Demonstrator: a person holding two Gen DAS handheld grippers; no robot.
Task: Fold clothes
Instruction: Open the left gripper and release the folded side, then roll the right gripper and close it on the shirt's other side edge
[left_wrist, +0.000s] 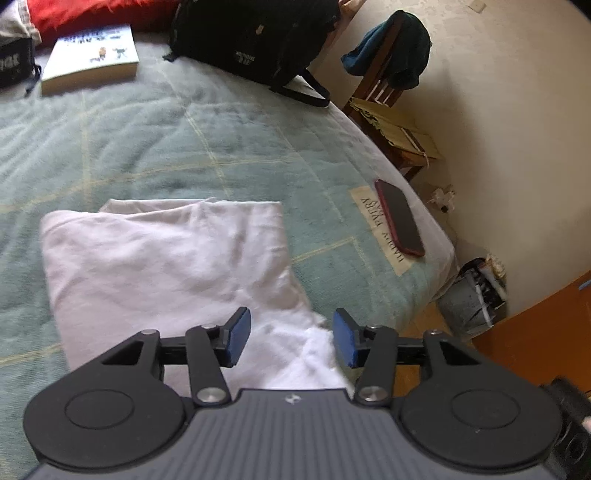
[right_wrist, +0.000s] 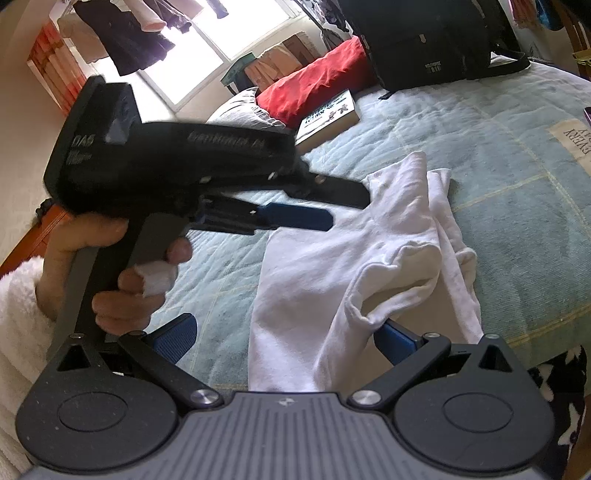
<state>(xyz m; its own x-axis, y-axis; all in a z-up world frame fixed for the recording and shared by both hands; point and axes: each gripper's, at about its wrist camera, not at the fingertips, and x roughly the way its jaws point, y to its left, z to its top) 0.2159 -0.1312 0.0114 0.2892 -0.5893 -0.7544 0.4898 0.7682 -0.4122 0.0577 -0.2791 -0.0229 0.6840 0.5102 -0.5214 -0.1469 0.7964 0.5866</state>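
A white garment (left_wrist: 166, 258) lies partly folded on the green bedspread (left_wrist: 147, 140). In the left wrist view my left gripper (left_wrist: 291, 338) hangs open just above its near corner, blue pads apart and holding nothing. The right wrist view shows the same garment (right_wrist: 314, 288) bunched, with a fold draped over the right finger (right_wrist: 397, 341) of my right gripper (right_wrist: 286, 338), which stands wide open. A hand (right_wrist: 110, 295) holds my left gripper (right_wrist: 345, 208) over the garment's far left edge.
A black backpack (left_wrist: 251, 37), a book (left_wrist: 92, 59) and a red pillow (left_wrist: 92, 11) sit at the bed's far end. A red phone (left_wrist: 400, 218) lies near the right edge. Beyond it stand a wooden chair (left_wrist: 388, 96) with dark clothing and a bin (left_wrist: 469, 295).
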